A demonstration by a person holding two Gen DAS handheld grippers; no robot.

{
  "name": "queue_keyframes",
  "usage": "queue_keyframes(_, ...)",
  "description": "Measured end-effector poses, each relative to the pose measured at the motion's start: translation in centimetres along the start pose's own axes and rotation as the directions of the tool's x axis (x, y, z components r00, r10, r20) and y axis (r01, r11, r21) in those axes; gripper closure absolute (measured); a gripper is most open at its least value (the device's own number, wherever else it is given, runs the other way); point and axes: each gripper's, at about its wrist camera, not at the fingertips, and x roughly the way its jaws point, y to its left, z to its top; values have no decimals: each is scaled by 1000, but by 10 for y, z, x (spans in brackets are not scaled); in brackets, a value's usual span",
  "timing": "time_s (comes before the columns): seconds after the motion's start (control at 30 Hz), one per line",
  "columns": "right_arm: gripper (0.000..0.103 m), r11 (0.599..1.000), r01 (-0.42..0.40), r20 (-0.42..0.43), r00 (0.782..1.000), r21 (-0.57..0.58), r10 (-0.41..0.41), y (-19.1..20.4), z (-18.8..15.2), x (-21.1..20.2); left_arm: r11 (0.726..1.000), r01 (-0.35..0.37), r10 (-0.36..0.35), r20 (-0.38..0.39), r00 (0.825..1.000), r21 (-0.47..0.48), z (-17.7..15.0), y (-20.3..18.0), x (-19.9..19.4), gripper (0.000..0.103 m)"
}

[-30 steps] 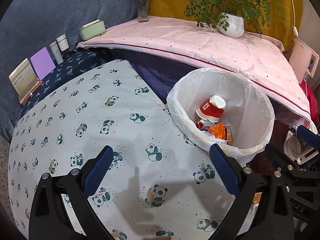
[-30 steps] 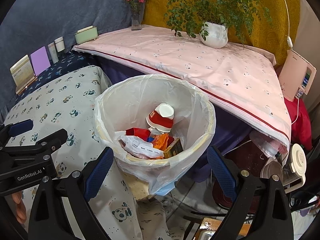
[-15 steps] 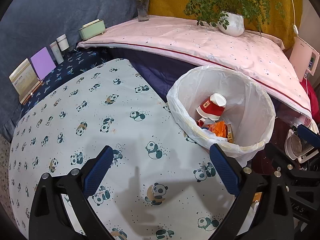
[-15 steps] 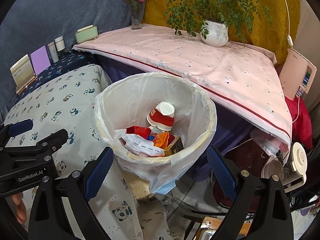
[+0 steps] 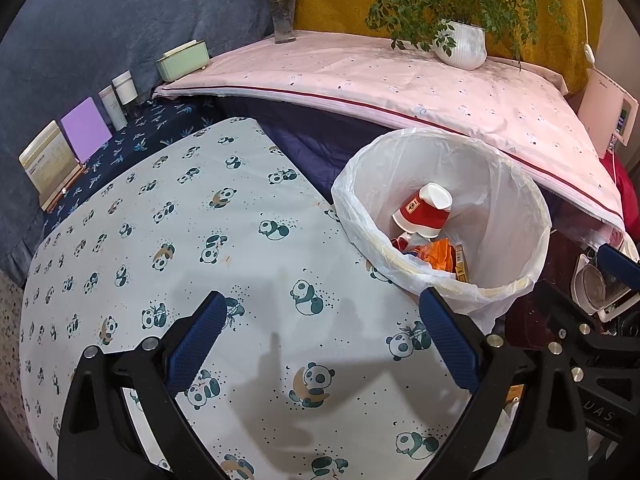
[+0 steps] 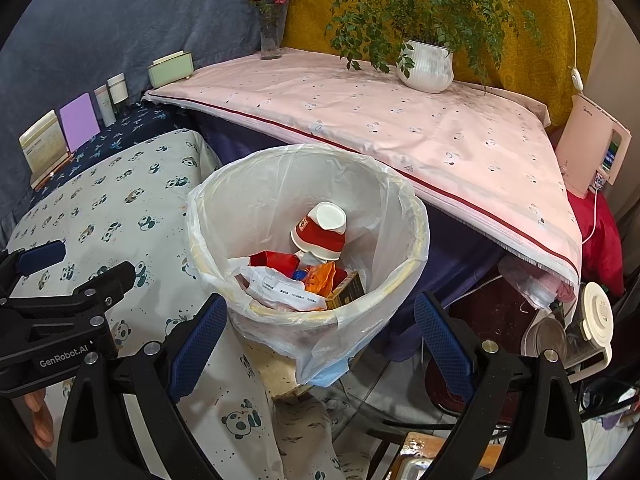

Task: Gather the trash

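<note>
almost nothing is changing over the last second: the bin (image 6: 308, 240) is drifting only slightly in both views. the left hand-held gripper (image 5: 320, 340) is hanging wide apart and empty over the panda-print counter (image 5: 160, 220), the bin at its 2 o'clock. the right hand-held gripper (image 6: 320, 340) is likewise spread and empty, the bin at its 12 o'clock. the red cup (image 6: 320, 232) and wrappers (image 6: 280, 288) are lying inside; collecting is looking finished.

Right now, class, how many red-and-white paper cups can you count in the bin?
1: a red-and-white paper cup lying tipped atop the rubbish in the lined bin. Others may be buried underneath.
</note>
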Motion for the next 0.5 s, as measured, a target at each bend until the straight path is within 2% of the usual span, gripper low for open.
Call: queue_keyframes(0.5,12,1000,0,0,1000,5,0,-1,0,-2,1000,8,-8,-6,1000,15,-2,-3,0,11)
